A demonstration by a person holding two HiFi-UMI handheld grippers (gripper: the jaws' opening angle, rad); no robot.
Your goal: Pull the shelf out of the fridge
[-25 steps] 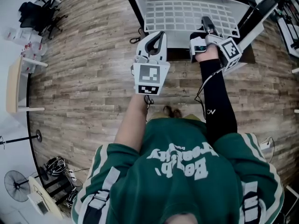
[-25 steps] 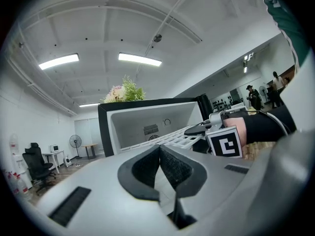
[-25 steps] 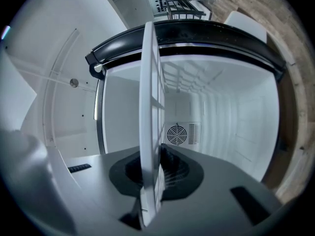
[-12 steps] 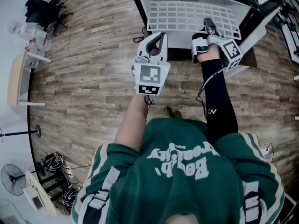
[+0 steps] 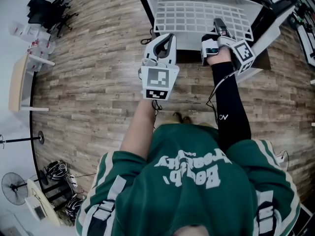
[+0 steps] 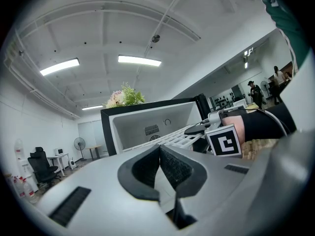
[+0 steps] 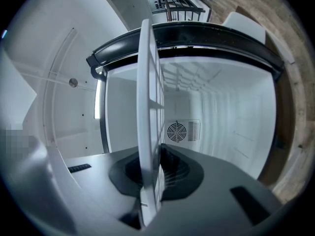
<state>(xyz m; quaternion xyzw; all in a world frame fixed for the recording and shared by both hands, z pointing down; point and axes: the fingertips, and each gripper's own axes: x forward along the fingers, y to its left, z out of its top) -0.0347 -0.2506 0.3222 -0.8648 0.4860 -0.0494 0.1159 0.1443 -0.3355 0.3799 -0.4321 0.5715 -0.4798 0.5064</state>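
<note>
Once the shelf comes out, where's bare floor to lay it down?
The wooden floor left of the fridge, as far as the small table, is bare. Crowded: office chairs ahead on the far left, fan and cables behind on the left, the open fridge door on the right.

Two grippers held out front, one gripping and one idle.
The right gripper (image 5: 220, 26), on an arm in a black sleeve (image 5: 230, 104) stretched forward, has its jaws clamped on the edge of the white shelf (image 5: 197, 14). The left gripper (image 5: 169, 38) hangs beside it on a bare forearm (image 5: 139, 129), pointing level — jaws pressed together, nothing between them.
</note>
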